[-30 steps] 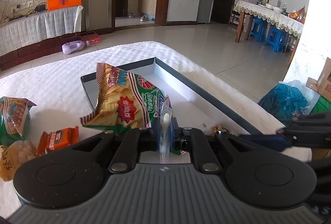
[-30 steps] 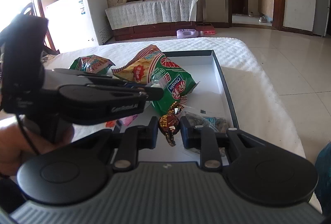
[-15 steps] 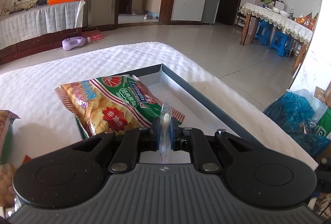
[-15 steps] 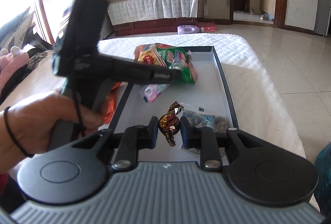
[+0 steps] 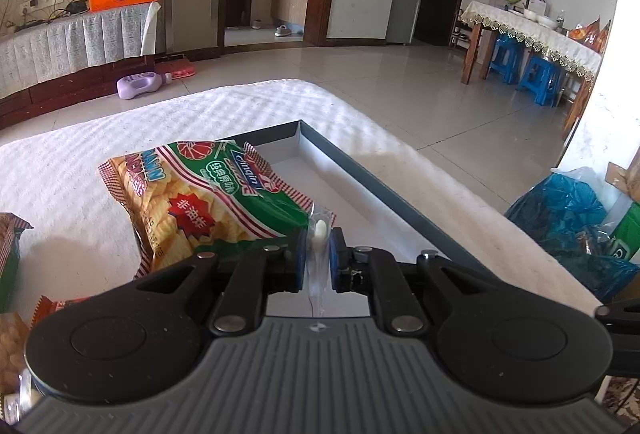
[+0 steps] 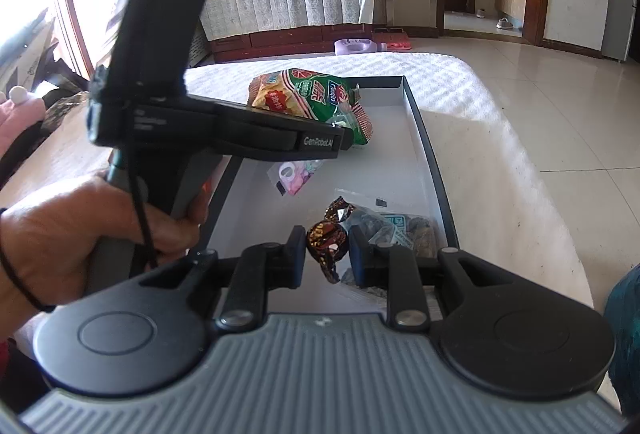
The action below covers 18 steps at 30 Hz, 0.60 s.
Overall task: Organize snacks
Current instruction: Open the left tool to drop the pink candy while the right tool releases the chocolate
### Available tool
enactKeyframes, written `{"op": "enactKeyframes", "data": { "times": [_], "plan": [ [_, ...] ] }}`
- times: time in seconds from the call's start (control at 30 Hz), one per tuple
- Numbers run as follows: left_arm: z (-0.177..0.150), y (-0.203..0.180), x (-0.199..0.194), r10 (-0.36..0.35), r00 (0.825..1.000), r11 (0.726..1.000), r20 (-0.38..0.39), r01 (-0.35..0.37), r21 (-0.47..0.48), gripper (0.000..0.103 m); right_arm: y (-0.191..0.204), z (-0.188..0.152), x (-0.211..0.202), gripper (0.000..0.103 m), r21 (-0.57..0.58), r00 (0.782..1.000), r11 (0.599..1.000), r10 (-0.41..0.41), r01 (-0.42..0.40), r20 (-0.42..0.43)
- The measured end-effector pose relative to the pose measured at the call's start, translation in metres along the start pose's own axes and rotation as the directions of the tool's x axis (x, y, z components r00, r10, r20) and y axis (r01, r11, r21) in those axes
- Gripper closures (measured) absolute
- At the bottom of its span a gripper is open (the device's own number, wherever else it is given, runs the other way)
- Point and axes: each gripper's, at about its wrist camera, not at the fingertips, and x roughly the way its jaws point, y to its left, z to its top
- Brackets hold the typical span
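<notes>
My left gripper [image 5: 318, 261] is shut on the corner of a green and orange chip bag [image 5: 208, 197], together with a small clear wrapped candy [image 5: 320, 230], and holds the bag over the far left part of the grey tray [image 5: 384, 185]. It also shows in the right wrist view [image 6: 344, 129] with the chip bag [image 6: 308, 93]. My right gripper [image 6: 327, 254] is shut on a brown foil candy [image 6: 326, 238] above the tray's near end [image 6: 424, 137].
In the tray lie a pink sachet [image 6: 296, 173] and a clear packet of dark snacks [image 6: 396, 230]. More snack packs [image 5: 12, 234] lie left of the tray on the white cloth [image 5: 224, 109]. A blue plastic bag [image 5: 568, 209] sits on the floor at the right.
My left gripper has carried the chip bag away toward the tray's far end and laid it flatter. My right gripper has kept still with the foil candy.
</notes>
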Motion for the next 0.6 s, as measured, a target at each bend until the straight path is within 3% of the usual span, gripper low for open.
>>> {"op": "enactKeyframes", "data": {
  "times": [0.1, 0.17, 0.2, 0.6],
  "plan": [
    [-0.001, -0.001, -0.011, -0.006, 1.000, 1.000, 0.014, 0.006, 0.004, 0.076, 0.003, 0.001, 0.003, 0.077, 0.002, 1.000, 1.000, 0.000, 0.000, 0.001],
    [-0.002, -0.001, -0.017, -0.005, 1.000, 1.000, 0.027, 0.005, 0.008, 0.054, 0.005, 0.001, 0.004, 0.077, -0.002, 1.000, 1.000, 0.000, 0.000, 0.002],
    [-0.003, -0.001, -0.023, -0.005, 0.999, 1.000, 0.037, 0.004, 0.013, 0.051, 0.006, 0.001, 0.004, 0.077, -0.005, 1.000, 1.000, 0.000, 0.000, 0.003],
    [-0.009, 0.029, -0.086, 0.044, 0.994, 0.999, 0.100, -0.046, 0.019, 0.045, -0.004, 0.009, 0.019, 0.077, 0.035, 0.998, 0.997, -0.065, 0.064, 0.024]
  ]
}}
